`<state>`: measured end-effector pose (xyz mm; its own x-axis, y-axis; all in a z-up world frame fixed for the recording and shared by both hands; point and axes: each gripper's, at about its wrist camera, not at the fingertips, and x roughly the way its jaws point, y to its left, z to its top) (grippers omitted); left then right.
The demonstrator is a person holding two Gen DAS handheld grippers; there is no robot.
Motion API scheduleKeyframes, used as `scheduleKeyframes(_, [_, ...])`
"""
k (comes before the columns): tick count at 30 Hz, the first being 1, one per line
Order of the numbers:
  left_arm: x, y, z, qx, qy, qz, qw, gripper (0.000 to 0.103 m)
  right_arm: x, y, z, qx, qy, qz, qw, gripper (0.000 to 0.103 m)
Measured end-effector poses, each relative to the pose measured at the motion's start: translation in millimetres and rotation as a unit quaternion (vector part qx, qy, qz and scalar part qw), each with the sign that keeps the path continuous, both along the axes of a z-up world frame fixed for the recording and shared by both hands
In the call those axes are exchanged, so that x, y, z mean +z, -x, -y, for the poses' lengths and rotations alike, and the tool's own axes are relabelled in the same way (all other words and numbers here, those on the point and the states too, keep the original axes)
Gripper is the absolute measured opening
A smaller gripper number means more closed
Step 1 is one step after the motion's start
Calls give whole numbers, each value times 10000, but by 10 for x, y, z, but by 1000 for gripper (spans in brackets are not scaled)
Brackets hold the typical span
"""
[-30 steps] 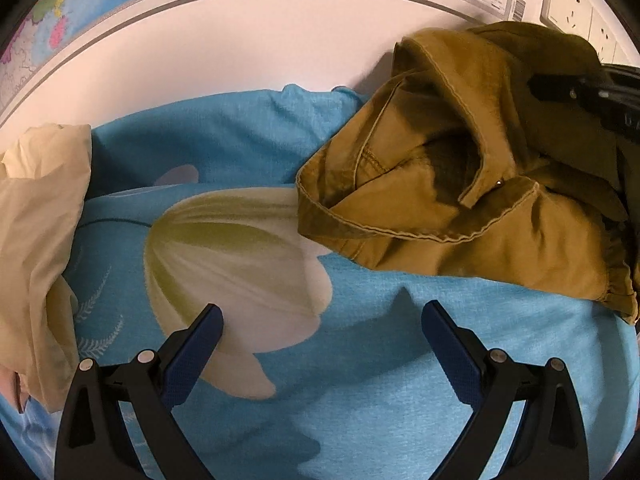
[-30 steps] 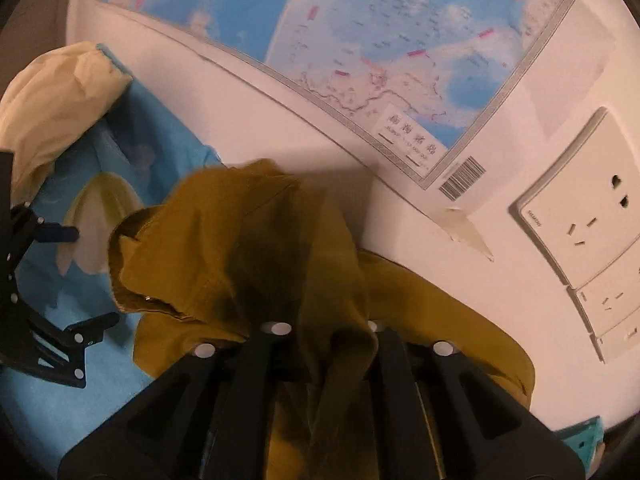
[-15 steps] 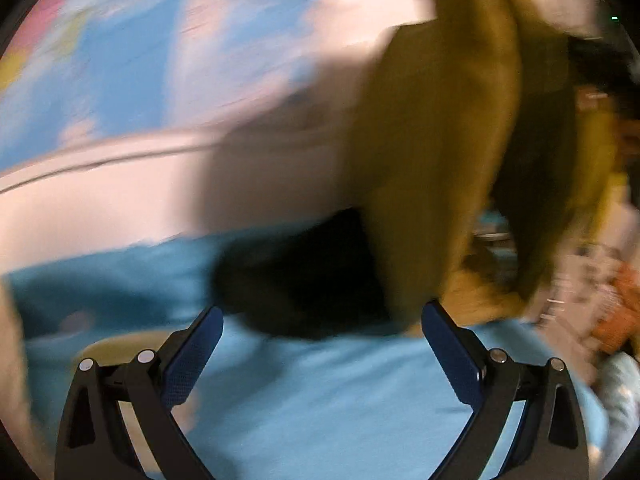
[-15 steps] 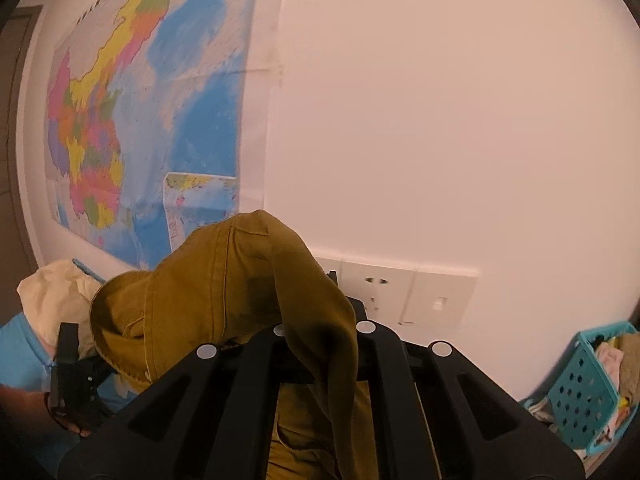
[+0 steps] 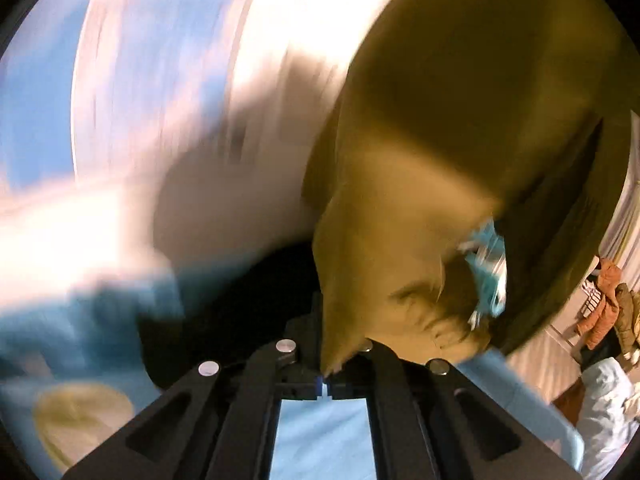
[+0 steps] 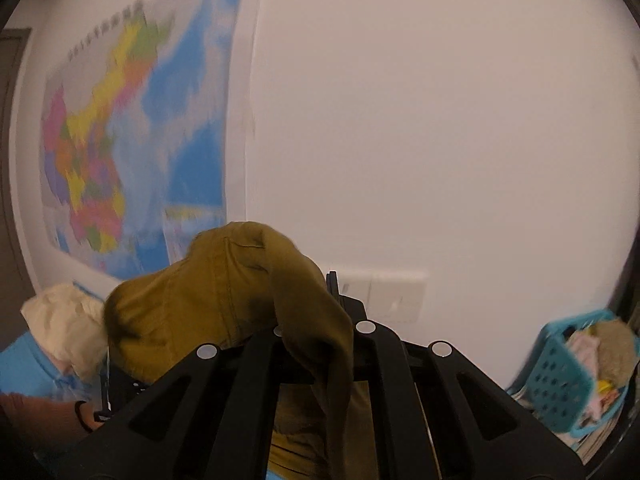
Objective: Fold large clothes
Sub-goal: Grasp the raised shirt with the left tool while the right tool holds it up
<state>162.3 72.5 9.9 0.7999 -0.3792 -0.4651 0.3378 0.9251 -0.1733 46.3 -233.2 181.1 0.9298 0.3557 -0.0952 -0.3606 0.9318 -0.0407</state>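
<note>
A mustard-brown garment [image 5: 420, 184] hangs in the air above the blue flowered bed sheet [image 5: 320, 432]. My left gripper [image 5: 325, 376] is shut on a lower edge of the garment; the view is blurred by motion. My right gripper [image 6: 316, 344] is shut on another part of the same garment [image 6: 224, 300], which drapes over its fingers and hides the tips. The right gripper is raised and faces the wall.
A cream garment [image 6: 64, 328] lies on the sheet at the left. A map [image 6: 132, 140] hangs on the wall, with wall sockets [image 6: 392, 296] below. A turquoise basket [image 6: 572, 376] of clothes stands at the right. Hanging coats [image 5: 608, 304] show at far right.
My left gripper, open over the sheet a second ago, has closed on the garment's edge. My right gripper has lifted the garment off the bed, up toward the wall.
</note>
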Motion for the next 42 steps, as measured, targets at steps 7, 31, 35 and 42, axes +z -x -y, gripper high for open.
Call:
scheduleKeyframes(7, [1628,797,-240,85,128,1958,9805,0,834,1299,475,-213,-296,1187,9923,3])
scheduleKeyframes(31, [3193,4036,-617,1450,-938,3691,9132,0,1066,3111,324,1472,-708,2115,9636,3])
scheduleKeyframes(35, [2912,3444,-601,2101,-1628,2850,9209,0,814,2159,106,1636,-952,1100,9757,3])
scheduleKeyframes(42, [1298,1865,-1179,2634,-1811,411,9466,0,-610,-42,-756,1717,-863,-1204,9739,3])
